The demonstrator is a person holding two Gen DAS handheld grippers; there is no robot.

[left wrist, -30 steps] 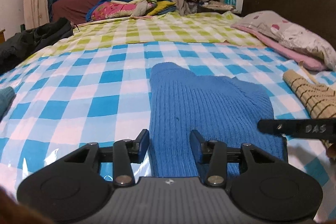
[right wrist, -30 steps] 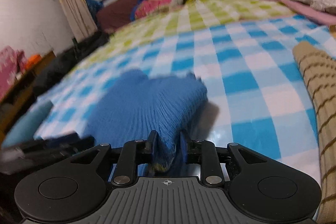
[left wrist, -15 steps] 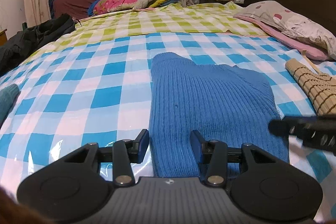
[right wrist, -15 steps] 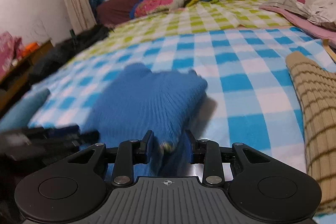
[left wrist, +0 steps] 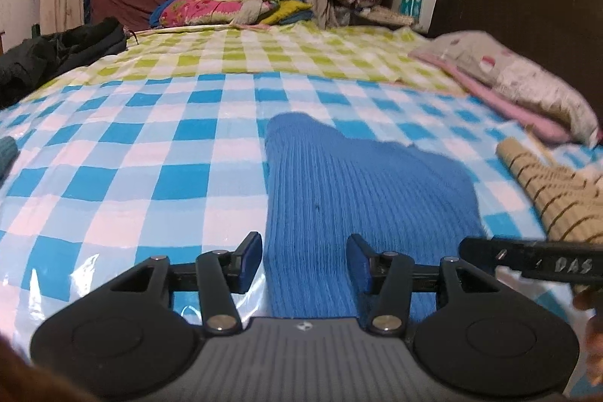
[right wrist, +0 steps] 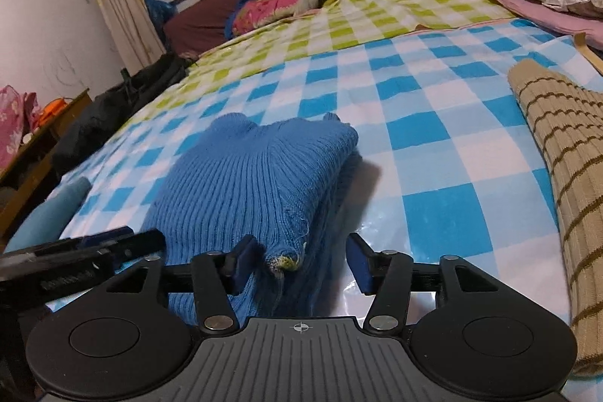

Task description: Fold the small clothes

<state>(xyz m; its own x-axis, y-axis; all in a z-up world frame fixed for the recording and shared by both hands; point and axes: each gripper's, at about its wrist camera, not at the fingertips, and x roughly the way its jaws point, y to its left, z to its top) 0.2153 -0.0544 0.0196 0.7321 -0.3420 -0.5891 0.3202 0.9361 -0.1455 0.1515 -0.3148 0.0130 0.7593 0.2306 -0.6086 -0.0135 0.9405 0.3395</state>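
Observation:
A blue ribbed knit garment lies folded on the blue-checked bed cover. My left gripper is open, its jaws astride the garment's near left edge. In the right wrist view the same garment shows as a folded stack with a frayed corner near the fingers. My right gripper is open and holds nothing; the corner lies loose between its jaws. The right gripper also shows in the left wrist view as a black bar at the right.
A tan striped knit lies right of the blue garment. A teal item lies at the left edge. Pillows and a dark headboard are at the right. Black clothes and a pile of bedding lie far back.
My right gripper has opened and let go of the blue garment's corner, which now rests on the folded stack. The left gripper has stayed open at the near edge.

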